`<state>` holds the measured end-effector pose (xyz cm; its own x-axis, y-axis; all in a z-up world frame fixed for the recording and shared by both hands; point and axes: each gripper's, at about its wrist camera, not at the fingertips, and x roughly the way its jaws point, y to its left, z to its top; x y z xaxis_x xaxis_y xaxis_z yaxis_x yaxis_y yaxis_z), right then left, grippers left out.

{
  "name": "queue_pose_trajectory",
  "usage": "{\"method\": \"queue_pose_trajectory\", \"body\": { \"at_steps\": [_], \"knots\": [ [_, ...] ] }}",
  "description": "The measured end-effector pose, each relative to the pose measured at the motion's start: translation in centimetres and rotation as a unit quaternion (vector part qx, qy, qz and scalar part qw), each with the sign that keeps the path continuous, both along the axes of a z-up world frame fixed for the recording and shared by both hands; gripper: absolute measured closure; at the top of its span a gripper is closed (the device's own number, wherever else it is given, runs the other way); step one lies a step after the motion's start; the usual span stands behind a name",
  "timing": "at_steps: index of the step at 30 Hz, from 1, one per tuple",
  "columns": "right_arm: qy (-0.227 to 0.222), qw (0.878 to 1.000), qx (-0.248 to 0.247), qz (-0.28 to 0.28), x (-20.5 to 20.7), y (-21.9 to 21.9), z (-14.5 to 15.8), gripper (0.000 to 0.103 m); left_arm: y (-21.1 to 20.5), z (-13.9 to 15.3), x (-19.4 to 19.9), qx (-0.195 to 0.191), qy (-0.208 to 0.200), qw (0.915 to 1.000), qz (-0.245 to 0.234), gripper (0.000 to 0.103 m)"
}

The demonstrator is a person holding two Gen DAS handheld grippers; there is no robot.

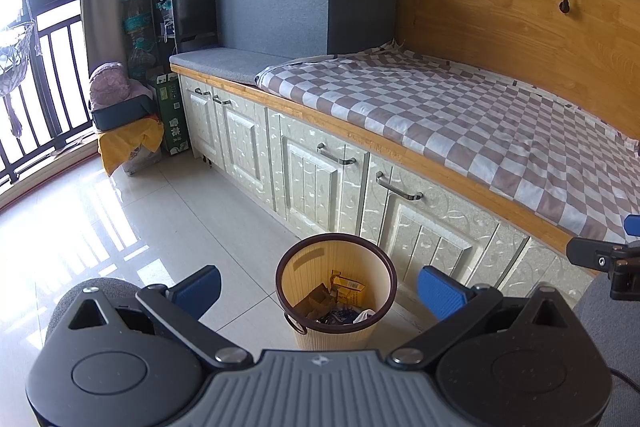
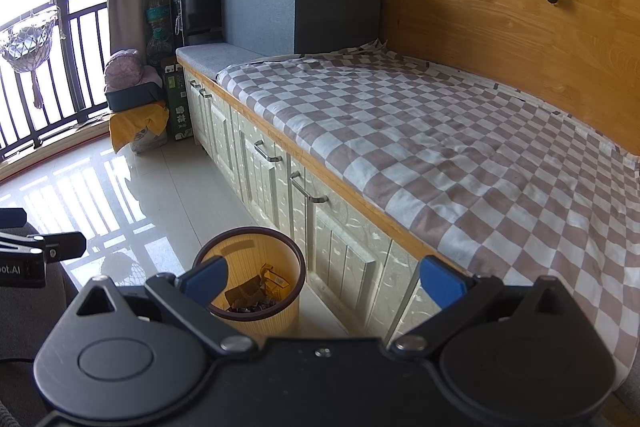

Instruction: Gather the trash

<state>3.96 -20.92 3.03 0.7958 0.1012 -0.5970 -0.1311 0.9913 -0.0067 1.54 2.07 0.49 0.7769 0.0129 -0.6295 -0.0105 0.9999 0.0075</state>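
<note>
A beige ribbed waste bin with a dark brown rim [image 1: 280,279] stands on the tiled floor against the cabinet front; it also shows in the right wrist view [image 2: 294,259]. Inside lie a yellow carton [image 1: 349,290], brown paper [image 1: 316,301] and dark wrappers; the trash shows in the right wrist view [image 2: 256,293] too. My left gripper [image 1: 319,289] is open and empty, above and in front of the bin. My right gripper [image 2: 322,281] is open and empty, over the bin's right side and the cabinet edge. The right gripper's tip shows at the left wrist view's right edge [image 1: 600,259].
A bench bed with a brown-and-white checked sheet [image 2: 460,155] runs along the wooden wall. Pale cabinet doors with metal handles [image 1: 320,183] sit beneath. A grey storage box [image 1: 308,11] stands at the far end. Bags and a yellow-covered stack [image 1: 128,143] sit by the balcony railing.
</note>
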Motion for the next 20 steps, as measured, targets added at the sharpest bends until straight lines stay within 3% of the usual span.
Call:
{"method": "queue_pose_trajectory", "body": {
  "at_steps": [20],
  "knots": [
    [-0.001, 1.0, 0.0, 0.001, 0.04, -0.08, -0.04, 0.0, -0.03, 0.07, -0.05, 0.002, 0.0, 1.0, -0.001, 0.0]
  ]
}}
